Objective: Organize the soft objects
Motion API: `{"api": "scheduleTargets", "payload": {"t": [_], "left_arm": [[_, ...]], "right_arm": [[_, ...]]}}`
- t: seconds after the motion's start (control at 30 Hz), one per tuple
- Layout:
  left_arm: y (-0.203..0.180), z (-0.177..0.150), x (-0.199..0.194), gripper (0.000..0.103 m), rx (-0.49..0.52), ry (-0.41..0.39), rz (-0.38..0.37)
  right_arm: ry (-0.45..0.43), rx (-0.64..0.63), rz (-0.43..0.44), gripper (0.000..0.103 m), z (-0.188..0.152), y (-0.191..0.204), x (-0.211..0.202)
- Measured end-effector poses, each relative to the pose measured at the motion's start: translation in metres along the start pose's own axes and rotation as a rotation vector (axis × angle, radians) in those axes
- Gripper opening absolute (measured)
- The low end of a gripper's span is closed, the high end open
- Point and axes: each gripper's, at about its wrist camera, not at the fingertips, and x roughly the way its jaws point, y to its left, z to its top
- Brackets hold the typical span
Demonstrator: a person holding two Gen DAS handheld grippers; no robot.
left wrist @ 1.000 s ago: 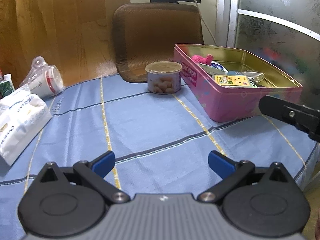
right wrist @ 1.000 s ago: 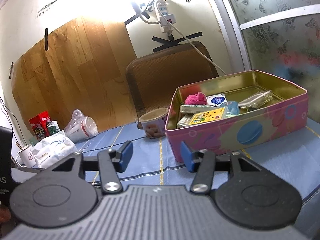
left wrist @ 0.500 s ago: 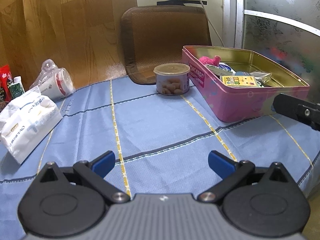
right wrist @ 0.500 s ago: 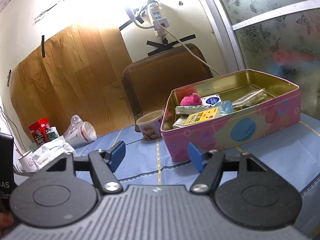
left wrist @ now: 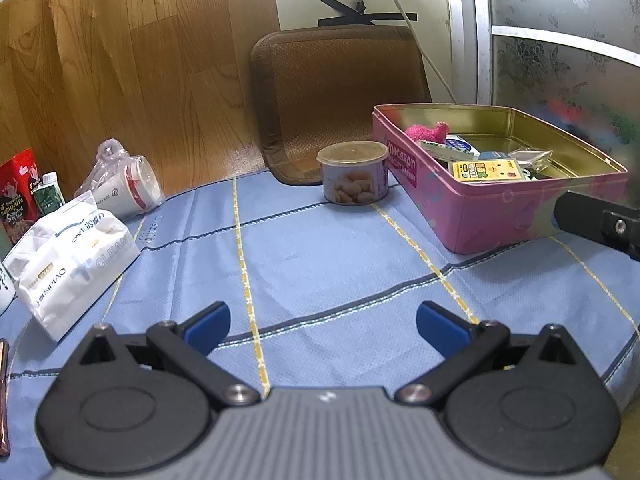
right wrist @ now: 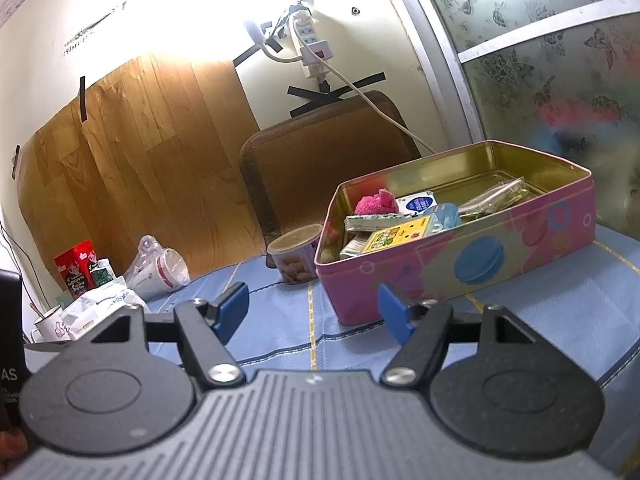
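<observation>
A pink tin box (left wrist: 496, 216) stands open at the right of the blue tablecloth, also in the right wrist view (right wrist: 500, 264). Inside lie a pink fluffy soft item (left wrist: 426, 133) (right wrist: 374, 204), small packets and a yellow card (left wrist: 486, 170) (right wrist: 394, 235). My left gripper (left wrist: 322, 326) is open and empty above the cloth, well short of the box. My right gripper (right wrist: 314, 310) is open and empty, just in front of the box's near wall; part of it shows at the right edge of the left wrist view (left wrist: 600, 226).
A round snack tub (left wrist: 354, 178) (right wrist: 296, 256) stands left of the box. A white tissue pack (left wrist: 70, 268), a bagged paper cup (left wrist: 124, 188) and a red box (left wrist: 18, 188) lie at the left. A brown cushion (left wrist: 340, 80) leans on the wall behind.
Both grippers have pulled back from the box. My right gripper's jaws have opened wider. The left jaws stay open.
</observation>
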Motion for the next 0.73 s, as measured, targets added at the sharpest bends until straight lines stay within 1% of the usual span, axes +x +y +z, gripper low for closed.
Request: {"api": "scheduleTargets", "payload": {"t": [0.23, 0.3, 0.47, 0.6, 0.7, 0.73], "left_arm": [[0.001, 0.0, -0.003, 0.103, -0.002, 0.007, -0.018], [0.002, 0.0, -0.005, 0.103, -0.007, -0.003, -0.027], [0.001, 0.0, -0.009, 0.103, 0.007, -0.026, -0.008], [0.002, -0.001, -0.01, 0.103, -0.001, -0.028, -0.056], [0.003, -0.001, -0.01, 0.103, -0.004, -0.029, -0.072], [0.003, -0.001, -0.01, 0.103, -0.005, -0.031, -0.075]], "right_arm": [[0.001, -0.001, -0.002, 0.074, 0.0, 0.001, 0.001], [0.004, -0.002, -0.002, 0.074, 0.0, 0.001, 0.002], [0.016, -0.011, -0.001, 0.075, -0.002, 0.003, 0.004], [0.024, -0.019, 0.001, 0.075, -0.003, 0.005, 0.006], [0.021, -0.03, -0.004, 0.075, -0.003, 0.006, 0.006], [0.017, -0.036, -0.01, 0.077, -0.003, 0.006, 0.006]]}}
